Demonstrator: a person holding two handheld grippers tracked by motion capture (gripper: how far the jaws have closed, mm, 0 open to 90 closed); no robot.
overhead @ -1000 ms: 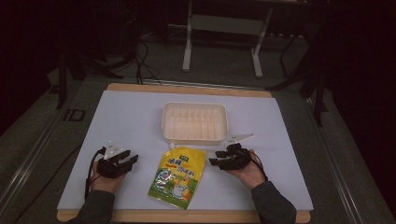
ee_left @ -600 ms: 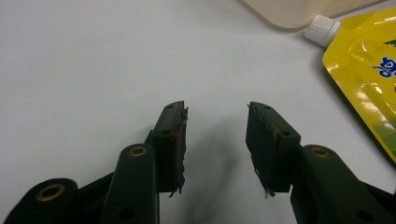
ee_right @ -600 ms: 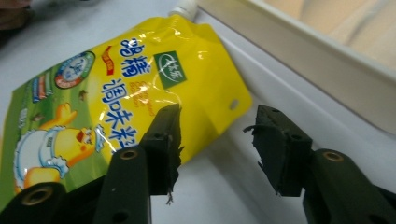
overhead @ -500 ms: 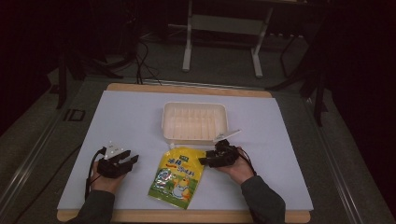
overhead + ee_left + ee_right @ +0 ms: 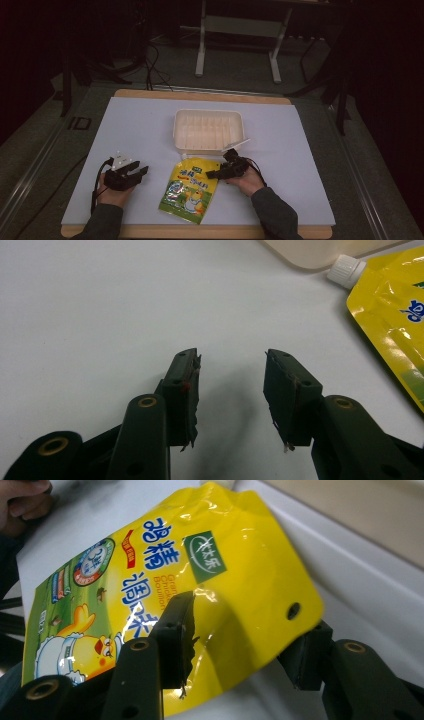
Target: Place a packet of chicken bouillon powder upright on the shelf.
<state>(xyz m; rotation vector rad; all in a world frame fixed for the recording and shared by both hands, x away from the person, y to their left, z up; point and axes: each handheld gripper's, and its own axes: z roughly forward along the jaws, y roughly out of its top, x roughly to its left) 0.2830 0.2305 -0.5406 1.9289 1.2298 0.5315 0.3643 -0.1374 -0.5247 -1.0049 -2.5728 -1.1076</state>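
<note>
Step in hand: the top corner of the glossy yellow spouted pouch [image 5: 189,189] is being approached for a pinch, judged from the jaws straddling it.
Right gripper [image 5: 240,645]: jaws spread, one above and one below the pouch corner, not yet closed.
Left gripper [image 5: 230,390]: jaws spread, nothing between them, resting on the white mat [image 5: 130,130].
Pouch position: flat on the mat, just in front of the pale shallow plastic tray [image 5: 208,131].
Advice: the corner should be seated deeper before closing; slippery film may slide.
In the way: the tray rim lies close by.
</note>
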